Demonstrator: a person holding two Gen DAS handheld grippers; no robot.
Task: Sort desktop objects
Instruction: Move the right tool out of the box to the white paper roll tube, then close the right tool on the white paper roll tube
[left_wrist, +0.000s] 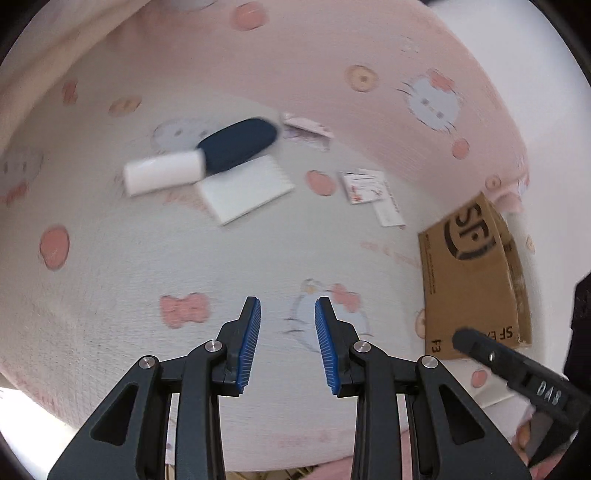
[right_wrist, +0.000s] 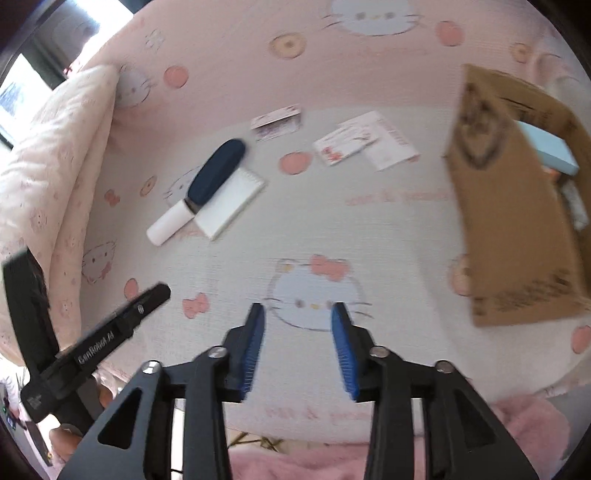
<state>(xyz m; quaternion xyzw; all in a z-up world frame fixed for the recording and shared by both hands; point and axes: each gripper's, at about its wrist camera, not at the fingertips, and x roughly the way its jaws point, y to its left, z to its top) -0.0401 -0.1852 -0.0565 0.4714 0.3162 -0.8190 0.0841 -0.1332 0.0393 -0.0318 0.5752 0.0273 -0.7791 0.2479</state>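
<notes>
The things to be sorted lie in two loose groups on the bed, which wears a pink and white cartoon-cat sheet. Toward the far left: a dark blue case lies partly on a white notepad, and a white tube butts against the case's near end and touches the notepad's edge. Toward the far middle: a small printed card lies alone, and two overlapping paper cards lie just beside a pink dot in the print. A cardboard box stands at the right edge, open, with a pale blue item and something else indistinct inside. Whether the box has been filling or is being emptied cannot be settled from this scene.

Left gripper: jaws released, holding nothing, above the near middle of the bed. Right gripper: jaws likewise parted and empty, over a cat face in the print.

Risks noted:
- The case, tube and notepad are stacked and touching. Taking one is likely to drag or tip the others; the tube would probably roll on the soft sheet.
- The paper cards lie flat and thin. Jaws may pinch the sheet with them, or lift both at once.
- The bed yields under pressure, so a downward push may bury an edge rather than expose it.
- Both views are blurred, so fine edges are uncertain.
- The two grippers sit near each other and could collide.
</notes>
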